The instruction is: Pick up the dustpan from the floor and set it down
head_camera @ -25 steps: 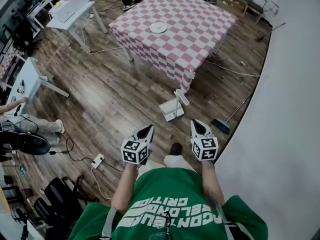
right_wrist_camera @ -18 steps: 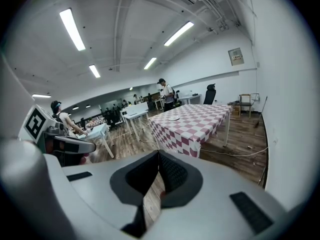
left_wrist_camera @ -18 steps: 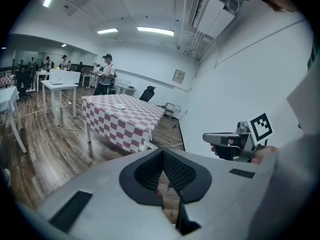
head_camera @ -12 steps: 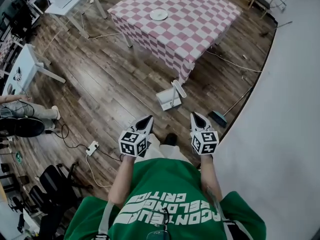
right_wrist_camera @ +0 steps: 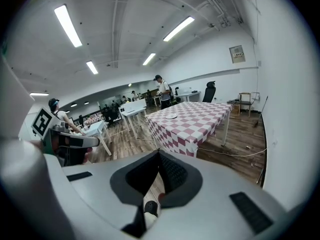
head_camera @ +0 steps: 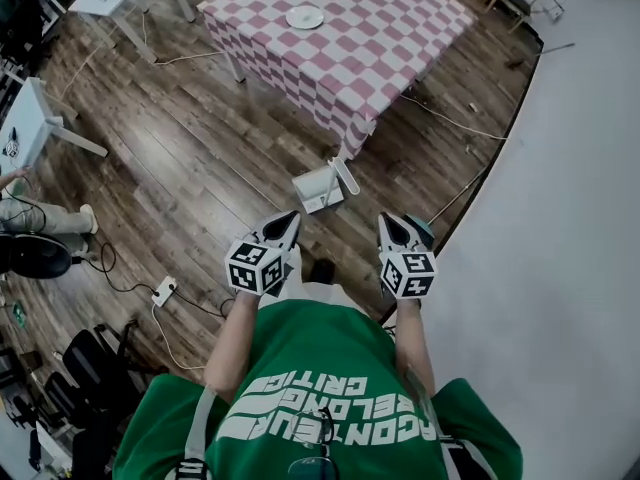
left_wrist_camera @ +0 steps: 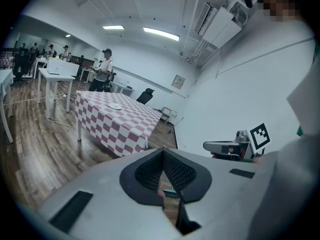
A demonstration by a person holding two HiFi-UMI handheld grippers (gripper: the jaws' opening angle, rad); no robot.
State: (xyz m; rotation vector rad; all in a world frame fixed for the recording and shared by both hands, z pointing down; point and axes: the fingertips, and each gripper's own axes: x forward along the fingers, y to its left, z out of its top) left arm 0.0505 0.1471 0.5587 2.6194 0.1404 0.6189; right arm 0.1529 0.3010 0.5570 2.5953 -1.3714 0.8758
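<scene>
Your left gripper (head_camera: 288, 220) and your right gripper (head_camera: 386, 220) hover side by side above the wooden floor (head_camera: 190, 168), both pointing forward and down. Each has its jaws pressed together, with nothing held between them. The white dustpan (head_camera: 316, 188) sits on the floor ahead of both grippers, just beside the near corner of the checked table (head_camera: 340, 48), and its handle rises at a tilt towards that corner. It is nearer your left gripper's tips but clear of both. A broom (head_camera: 455, 196) lies along the floor's right edge by the white wall, with its teal head just beside your right gripper. A white plate (head_camera: 305, 16) rests on the table.
</scene>
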